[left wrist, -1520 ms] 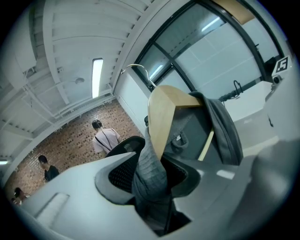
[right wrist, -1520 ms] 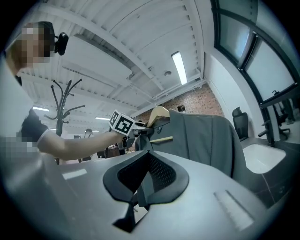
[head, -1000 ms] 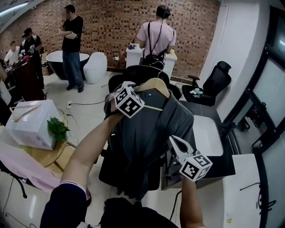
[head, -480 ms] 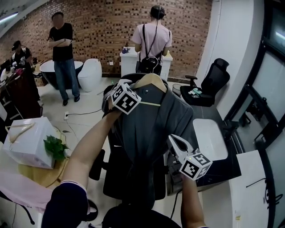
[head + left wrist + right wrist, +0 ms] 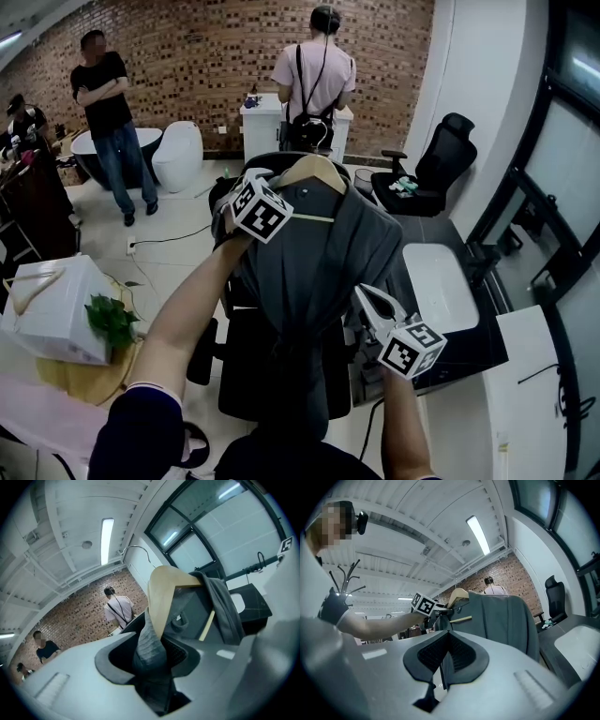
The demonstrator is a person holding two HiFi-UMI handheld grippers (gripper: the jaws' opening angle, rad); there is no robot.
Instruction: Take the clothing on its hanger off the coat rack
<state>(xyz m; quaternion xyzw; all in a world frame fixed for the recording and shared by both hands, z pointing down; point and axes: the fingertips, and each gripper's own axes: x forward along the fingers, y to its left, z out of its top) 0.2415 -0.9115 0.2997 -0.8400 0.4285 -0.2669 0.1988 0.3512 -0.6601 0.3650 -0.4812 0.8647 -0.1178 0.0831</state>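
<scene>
A grey jacket (image 5: 319,262) hangs on a wooden hanger (image 5: 314,173), carried in the air over a black office chair (image 5: 281,375). My left gripper (image 5: 286,189) is shut on the hanger's left shoulder through the cloth. In the left gripper view, wood and grey fabric (image 5: 152,644) fill the jaws, and the metal hook (image 5: 136,550) hangs on nothing. My right gripper (image 5: 366,300) sits lower, at the jacket's right edge. There its jaws (image 5: 443,663) are closed on a thin fold of grey cloth. The black coat rack's top (image 5: 344,581) stands far left behind my left arm.
Two people (image 5: 314,66) (image 5: 103,122) stand at the brick wall near white cabinets and a tub. A second black chair (image 5: 441,169) and a dark table with a white top (image 5: 436,281) are on the right. A white box with a plant (image 5: 52,309) lies at the left.
The jacket and both grippers keep their places in the head view while the room behind slides left. Both grips look unchanged.
</scene>
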